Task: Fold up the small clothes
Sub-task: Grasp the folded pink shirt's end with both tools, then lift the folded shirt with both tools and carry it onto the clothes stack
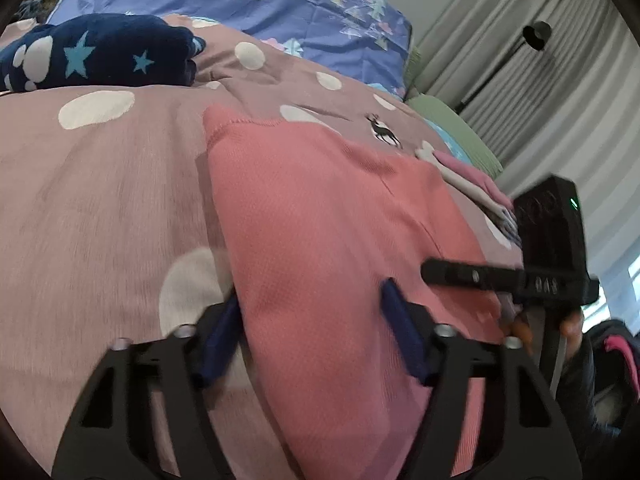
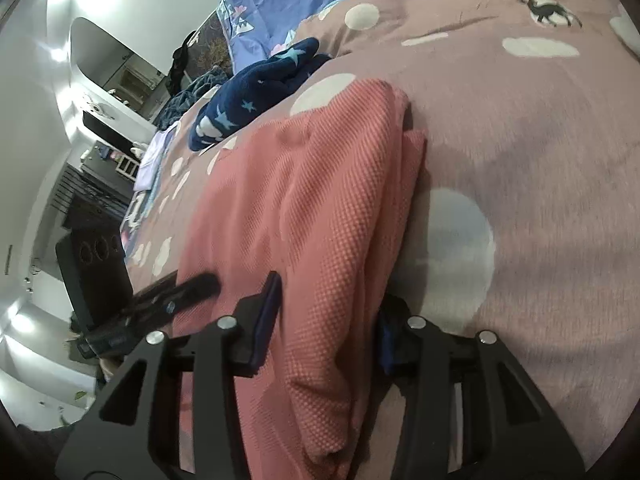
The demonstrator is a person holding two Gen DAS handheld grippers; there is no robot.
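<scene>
A pink knit garment (image 1: pixel 320 208) lies folded lengthwise on the mauve spotted bed cover (image 1: pixel 100 180). My left gripper (image 1: pixel 310 336) straddles its near left edge, one blue pad on the cover and the other on the cloth, open. In the right wrist view the same pink garment (image 2: pixel 312 184) shows a raised, layered right edge. My right gripper (image 2: pixel 326 328) stands open around that bunched edge at the near end. Each gripper shows in the other's view: the right gripper (image 1: pixel 460 274) at the garment's right side, the left gripper (image 2: pixel 192 288) at its left.
A navy star-print blanket (image 1: pixel 100 52) lies bundled at the far left of the bed. A small stack of folded pale clothes (image 1: pixel 472 176) sits beyond the garment at the right. A blue patterned sheet (image 1: pixel 280 0) covers the far end, and grey curtains (image 1: pixel 540 100) hang beside the bed.
</scene>
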